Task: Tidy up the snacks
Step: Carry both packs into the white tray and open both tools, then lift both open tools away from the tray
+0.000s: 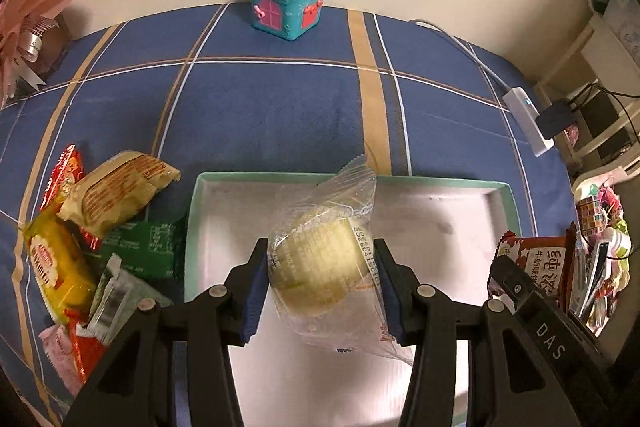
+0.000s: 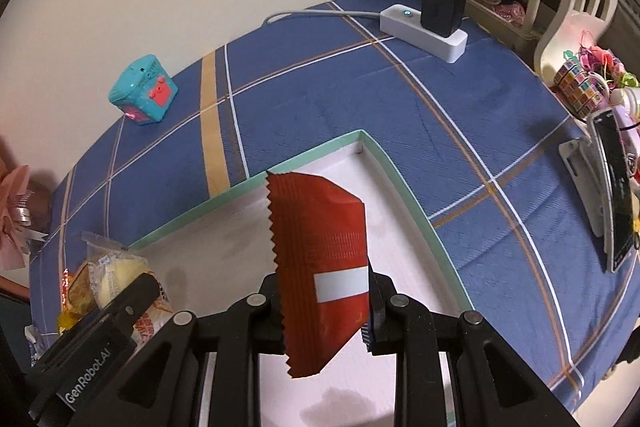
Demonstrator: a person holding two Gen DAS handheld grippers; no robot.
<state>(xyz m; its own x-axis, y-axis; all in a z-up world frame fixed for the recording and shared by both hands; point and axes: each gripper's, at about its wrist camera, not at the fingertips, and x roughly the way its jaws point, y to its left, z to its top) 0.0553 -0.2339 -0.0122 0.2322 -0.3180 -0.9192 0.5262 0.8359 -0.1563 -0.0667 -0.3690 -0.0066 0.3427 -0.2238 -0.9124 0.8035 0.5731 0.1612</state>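
My left gripper (image 1: pixel 322 261) is shut on a round pale cake in a clear wrapper (image 1: pixel 324 267), held over the white tray with a mint-green rim (image 1: pixel 400 181). In the right wrist view, my right gripper (image 2: pixel 326 301) is shut on a red snack packet with a white stripe (image 2: pixel 320 259), hanging above the same tray (image 2: pixel 404 187). The left gripper and its cake (image 2: pixel 116 277) show at the lower left of that view. The right gripper's red-brown packet (image 1: pixel 536 263) appears at the right edge of the left wrist view. The tray floor shows nothing lying on it.
A heap of wrapped snacks (image 1: pixel 88 227) lies left of the tray on the blue checked cloth. A teal toy house (image 1: pixel 290 1) stands at the far edge by the wall. A white power strip with a black charger (image 2: pixel 432 23), a phone on a stand (image 2: pixel 612 203) and toys sit to the right.
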